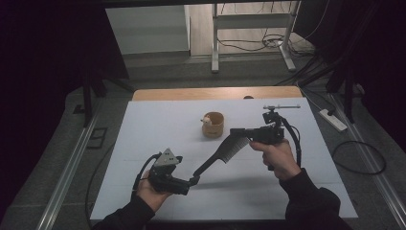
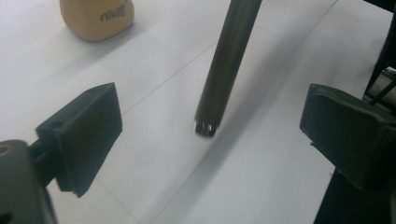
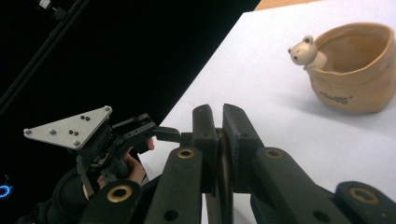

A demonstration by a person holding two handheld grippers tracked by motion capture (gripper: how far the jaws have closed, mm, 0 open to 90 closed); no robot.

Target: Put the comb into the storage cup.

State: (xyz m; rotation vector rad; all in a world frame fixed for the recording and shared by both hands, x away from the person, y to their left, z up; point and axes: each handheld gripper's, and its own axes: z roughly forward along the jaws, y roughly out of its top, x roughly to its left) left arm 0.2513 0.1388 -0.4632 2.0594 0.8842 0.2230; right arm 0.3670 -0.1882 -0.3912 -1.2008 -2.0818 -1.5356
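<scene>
A black comb (image 1: 224, 151) hangs slanted over the white table (image 1: 158, 124). My right gripper (image 1: 235, 133) is shut on its toothed end, and the comb's edge (image 3: 224, 163) shows pinched between the jaws of that gripper (image 3: 217, 116). The comb's handle (image 2: 229, 60) runs down to the lower left and ends between the open jaws of my left gripper (image 2: 212, 123), touching neither. From above, the left gripper (image 1: 195, 180) sits near the table's front. A tan cup (image 1: 213, 124) with a small bear figure (image 3: 303, 49) on its rim stands mid-table.
A wooden strip (image 1: 215, 93) borders the table's far edge. A power strip (image 1: 332, 120) and cables (image 1: 359, 158) lie on the floor at the right, and a metal frame (image 1: 251, 28) stands behind. Bare white surface surrounds the cup (image 3: 359, 84).
</scene>
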